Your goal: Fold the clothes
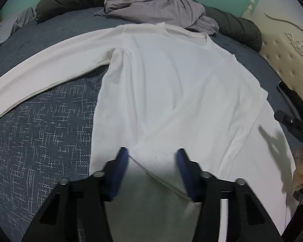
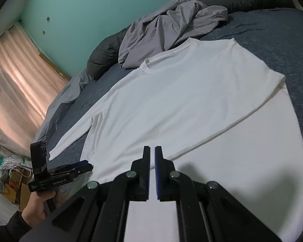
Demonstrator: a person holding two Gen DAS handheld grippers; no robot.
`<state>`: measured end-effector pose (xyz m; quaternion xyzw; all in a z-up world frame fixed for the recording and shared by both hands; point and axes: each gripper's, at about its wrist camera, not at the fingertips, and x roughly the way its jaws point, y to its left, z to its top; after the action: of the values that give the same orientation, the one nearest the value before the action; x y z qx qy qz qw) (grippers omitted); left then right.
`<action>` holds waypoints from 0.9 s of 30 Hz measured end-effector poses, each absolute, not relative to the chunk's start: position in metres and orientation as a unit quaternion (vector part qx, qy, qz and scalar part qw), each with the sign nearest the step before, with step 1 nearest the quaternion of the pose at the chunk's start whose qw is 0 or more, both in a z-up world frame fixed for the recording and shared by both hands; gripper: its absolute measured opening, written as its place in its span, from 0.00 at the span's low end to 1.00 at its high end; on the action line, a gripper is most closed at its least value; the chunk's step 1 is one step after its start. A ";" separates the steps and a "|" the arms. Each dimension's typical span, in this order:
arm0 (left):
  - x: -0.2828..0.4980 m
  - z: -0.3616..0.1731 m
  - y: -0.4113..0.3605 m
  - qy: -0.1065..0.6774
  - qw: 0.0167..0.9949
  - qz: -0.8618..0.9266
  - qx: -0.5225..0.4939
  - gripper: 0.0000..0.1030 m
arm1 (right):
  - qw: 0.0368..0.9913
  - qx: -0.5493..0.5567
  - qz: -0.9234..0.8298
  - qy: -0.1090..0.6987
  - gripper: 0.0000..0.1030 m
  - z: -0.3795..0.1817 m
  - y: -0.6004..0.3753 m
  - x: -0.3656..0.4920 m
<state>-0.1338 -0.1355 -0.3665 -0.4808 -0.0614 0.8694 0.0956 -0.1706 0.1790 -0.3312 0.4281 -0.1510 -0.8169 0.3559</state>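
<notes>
Shirt [image 1: 171,84] flat on bed [image 1: 40,131]; left gripper [image 1: 151,161] jaws apart astride hem ridge, unclamped – may pinch single layer; right gripper [image 2: 152,153] together, empty; grey garment [image 2: 167,26] near collar could snag

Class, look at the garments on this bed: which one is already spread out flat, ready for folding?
The white long-sleeved shirt. It lies smoothed out in the middle of the bed, while the grey garment is crumpled in a heap beyond its collar.
</notes>
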 end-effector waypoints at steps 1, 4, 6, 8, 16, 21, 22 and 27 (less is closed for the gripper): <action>-0.134 -0.367 -0.135 -0.059 0.095 0.869 -0.482 0.43 | 0.357 0.429 -0.816 -0.150 0.04 -0.333 0.178 -0.171; -0.135 -0.366 -0.136 -0.066 0.096 0.870 -0.480 0.34 | 0.358 0.432 -0.815 -0.145 0.04 -0.337 0.175 -0.170; -0.134 -0.364 -0.140 -0.075 0.096 0.870 -0.477 0.32 | 0.360 0.434 -0.813 -0.145 0.04 -0.338 0.173 -0.169; -0.133 -0.362 -0.145 -0.086 0.095 0.870 -0.477 0.33 | 0.361 0.434 -0.812 -0.146 0.04 -0.339 0.173 -0.168; -0.132 -0.364 -0.160 -0.102 0.079 0.868 -0.480 0.32 | 0.361 0.431 -0.814 -0.150 0.04 -0.339 0.176 -0.167; -0.133 -0.369 -0.155 -0.095 0.085 0.865 -0.485 0.24 | 0.359 0.435 -0.812 -0.152 0.04 -0.342 0.176 -0.166; -0.133 -0.369 -0.154 -0.092 0.085 0.865 -0.486 0.20 | 0.359 0.436 -0.811 -0.152 0.04 -0.342 0.176 -0.167; -0.130 -0.366 -0.154 -0.087 0.085 0.866 -0.484 0.05 | 0.360 0.436 -0.810 -0.155 0.04 -0.341 0.176 -0.166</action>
<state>-0.1302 -0.1545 -0.3659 -0.4842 -0.0875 0.8664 0.0850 -0.1664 0.1762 -0.3413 0.4357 -0.1550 -0.8104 0.3597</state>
